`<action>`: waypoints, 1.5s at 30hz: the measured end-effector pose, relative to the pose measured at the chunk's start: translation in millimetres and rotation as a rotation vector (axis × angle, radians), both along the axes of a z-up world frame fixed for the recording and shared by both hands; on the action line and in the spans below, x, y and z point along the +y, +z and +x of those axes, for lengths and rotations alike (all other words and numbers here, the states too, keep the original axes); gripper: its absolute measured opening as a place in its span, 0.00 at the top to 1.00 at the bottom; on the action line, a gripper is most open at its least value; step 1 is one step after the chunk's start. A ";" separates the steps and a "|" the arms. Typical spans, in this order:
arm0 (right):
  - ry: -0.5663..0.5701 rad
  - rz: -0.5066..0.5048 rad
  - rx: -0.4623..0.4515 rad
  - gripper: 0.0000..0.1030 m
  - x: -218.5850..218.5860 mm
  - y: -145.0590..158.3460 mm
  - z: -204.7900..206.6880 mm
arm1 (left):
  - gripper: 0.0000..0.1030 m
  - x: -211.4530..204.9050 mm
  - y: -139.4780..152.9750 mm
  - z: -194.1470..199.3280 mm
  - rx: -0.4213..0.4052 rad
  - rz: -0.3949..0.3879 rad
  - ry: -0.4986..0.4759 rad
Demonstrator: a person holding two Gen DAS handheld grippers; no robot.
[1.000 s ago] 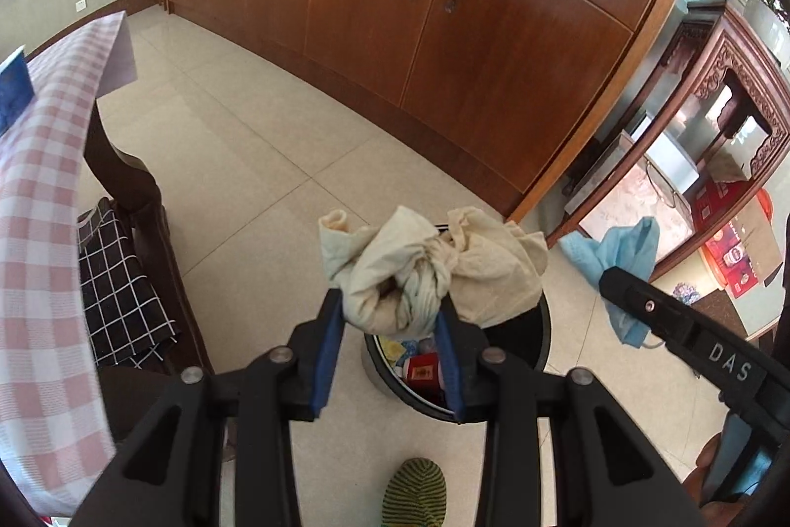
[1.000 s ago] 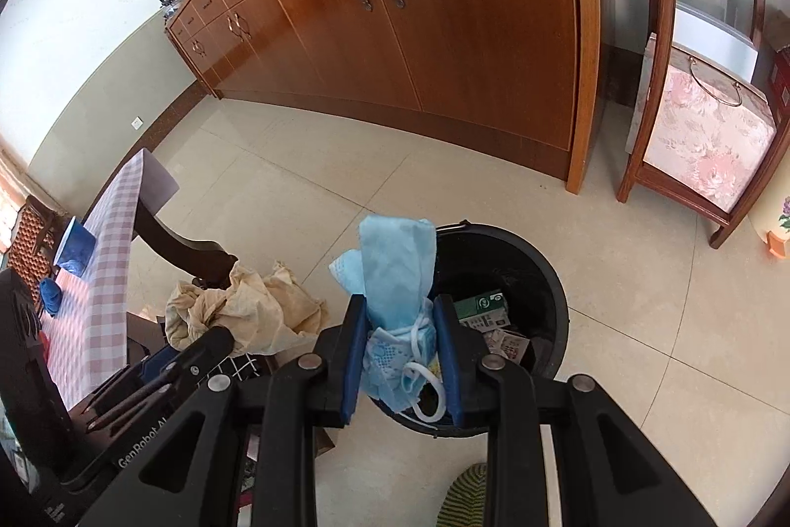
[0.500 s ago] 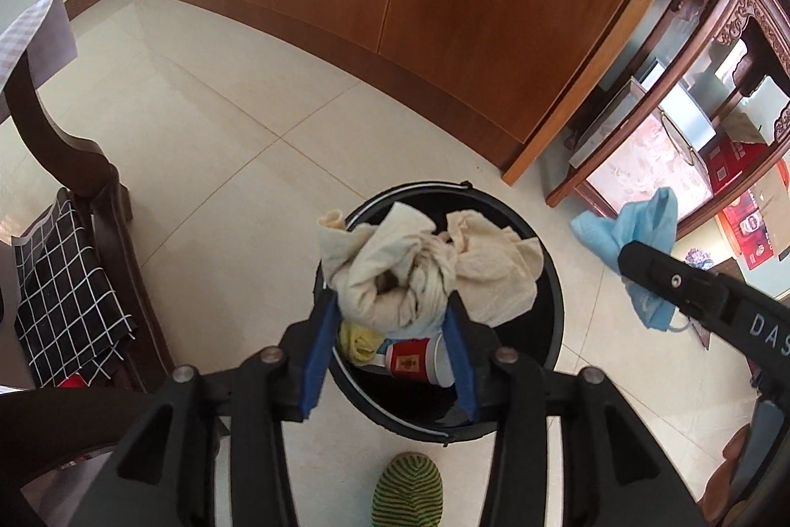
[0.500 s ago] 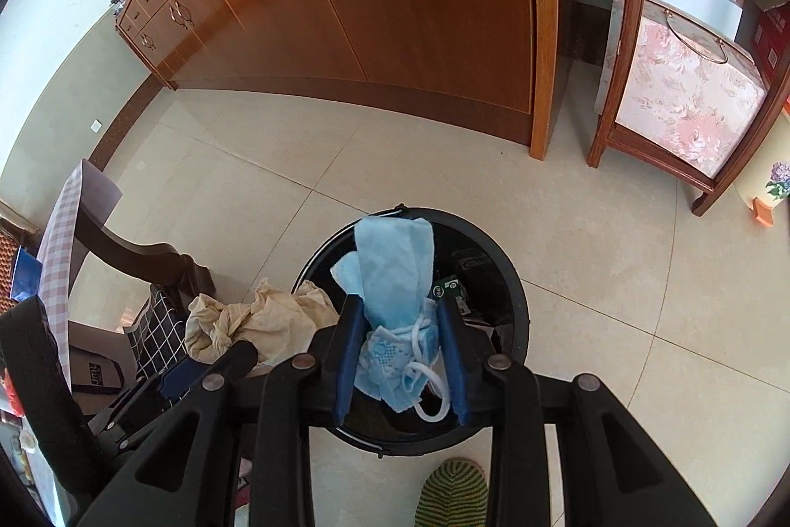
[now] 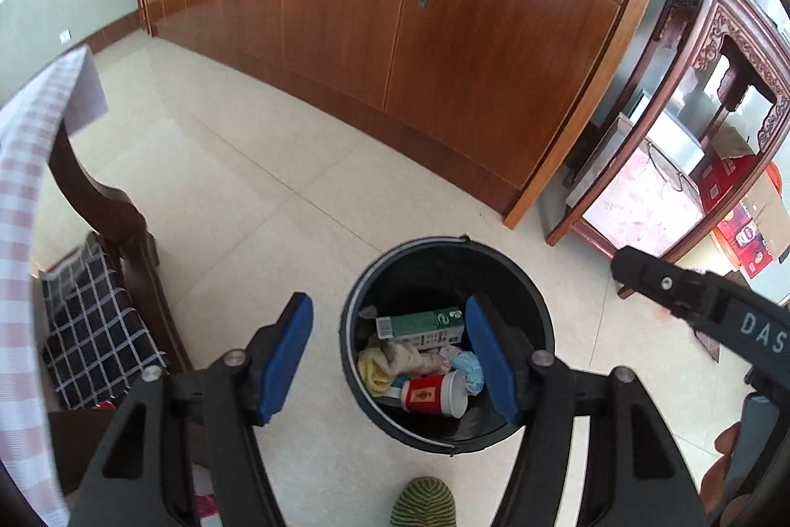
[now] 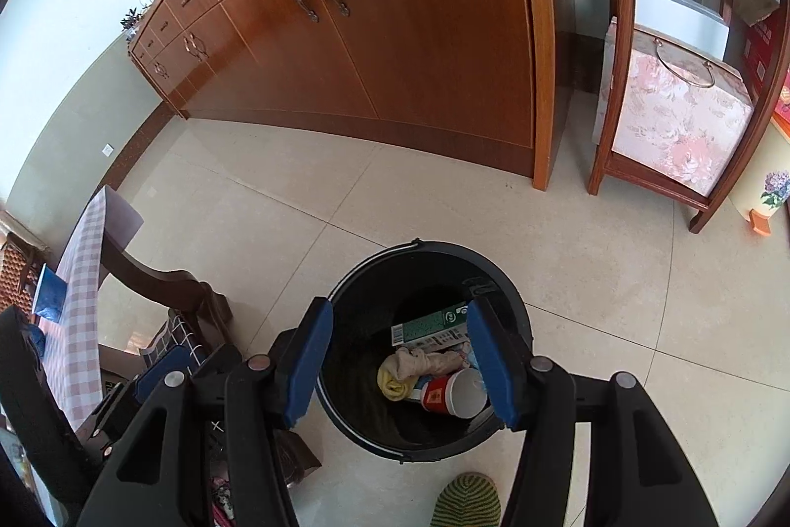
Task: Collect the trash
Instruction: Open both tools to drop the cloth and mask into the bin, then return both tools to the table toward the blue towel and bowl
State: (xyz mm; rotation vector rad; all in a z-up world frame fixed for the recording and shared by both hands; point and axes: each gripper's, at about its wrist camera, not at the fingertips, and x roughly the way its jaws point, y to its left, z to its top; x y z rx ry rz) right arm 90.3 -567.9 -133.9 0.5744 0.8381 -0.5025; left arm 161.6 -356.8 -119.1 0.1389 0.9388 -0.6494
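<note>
Both tongs are held above a black trash bin point(image 5: 447, 250) that stands on the tiled floor point(image 5: 237, 181), and both are spread wide with nothing between the blue pads. The left tongs point(image 5: 390, 359) are seen over the bin's left half, one pad point(image 5: 286, 356) outside the rim and the other over the opening. The right tongs point(image 6: 397, 364) are likewise released, straddling the bin point(image 6: 429, 250) in the right wrist view. Inside the bin are seen a green carton point(image 5: 419, 323), a red paper cup point(image 5: 434, 393) lying on its side, a crumpled beige cloth point(image 5: 410, 356), something yellow point(image 5: 371, 369) and a blue mask point(image 5: 469, 366). A wooden cabinet point(image 5: 444, 33) is seen behind the bin, and a chair with a checked cushion point(image 5: 89, 329) to the left, beside a bench draped in a pink checked cloth point(image 5: 19, 161). A striped green slipper point(image 5: 423, 502) is seen at the lower edge.
</note>
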 end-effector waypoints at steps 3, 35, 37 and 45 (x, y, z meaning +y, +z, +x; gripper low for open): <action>0.036 -0.006 -0.037 0.40 16.3 12.5 2.9 | 0.36 19.6 20.2 1.0 -0.029 -0.028 0.028; 0.592 -0.047 -0.208 0.15 282.5 73.1 132.9 | 0.36 307.9 76.1 44.9 -0.174 -0.036 0.577; 0.611 -0.044 -0.205 0.15 294.9 72.3 142.8 | 0.36 320.4 74.2 50.5 -0.170 -0.030 0.596; 0.682 -0.046 -0.190 0.15 335.0 69.0 184.4 | 0.32 350.6 69.4 74.5 -0.167 -0.010 0.651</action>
